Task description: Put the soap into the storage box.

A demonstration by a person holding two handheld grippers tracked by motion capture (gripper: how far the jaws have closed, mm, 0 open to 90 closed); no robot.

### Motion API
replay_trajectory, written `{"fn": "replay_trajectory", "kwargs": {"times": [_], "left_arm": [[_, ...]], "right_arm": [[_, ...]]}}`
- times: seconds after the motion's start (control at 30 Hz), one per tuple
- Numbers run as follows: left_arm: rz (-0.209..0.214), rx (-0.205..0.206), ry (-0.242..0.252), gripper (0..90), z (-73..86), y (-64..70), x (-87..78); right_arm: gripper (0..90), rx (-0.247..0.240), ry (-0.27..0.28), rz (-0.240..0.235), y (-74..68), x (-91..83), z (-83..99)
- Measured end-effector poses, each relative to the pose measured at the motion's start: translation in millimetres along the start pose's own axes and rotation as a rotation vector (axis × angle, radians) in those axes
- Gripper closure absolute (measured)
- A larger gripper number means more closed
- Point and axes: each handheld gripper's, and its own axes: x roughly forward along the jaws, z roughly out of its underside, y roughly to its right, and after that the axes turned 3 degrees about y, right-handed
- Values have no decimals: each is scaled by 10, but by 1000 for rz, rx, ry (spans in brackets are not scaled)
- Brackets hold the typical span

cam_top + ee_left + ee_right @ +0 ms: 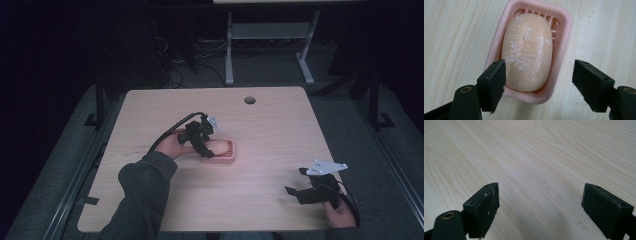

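the left tool (539,82) hangs released over the soap (527,50) lying in its pink dish (564,32) mid-worktop (270,195); closing off-centre could squirt the bar out or drag the dish. the right tool (540,207) idles released near the front right.

Soap (527,51) lies in dish (564,22), mid-table (150,200).

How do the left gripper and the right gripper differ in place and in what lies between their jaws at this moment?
The left gripper hangs over the pink soap dish near the table's middle; the right gripper sits near the table's front right corner. The left gripper's jaws flank the bar of soap and dish; the right gripper's jaws frame bare table. Both are open, and each is held by a hand.
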Motion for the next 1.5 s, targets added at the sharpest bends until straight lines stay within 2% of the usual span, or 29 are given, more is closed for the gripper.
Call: {"fn": "replay_trajectory", "kwargs": {"times": [0.63,0.83,1.23,1.37,1.5], "left_arm": [[-4,1,10,259,156,173,-70],[-10,8,19,259,153,211,-118],[-18,20,5,258,154,276,-149],[-18,8,26,259,200,286,-156],[-17,-6,24,258,262,293,-156]], "right_arm": [[141,5,-6,6,-3,22,-7],[141,7,-6,8,-5,25,-8],[141,12,-7,11,2,21,-1],[141,13,-9,13,0,23,1],[141,14,-10,15,-2,26,0]]}}
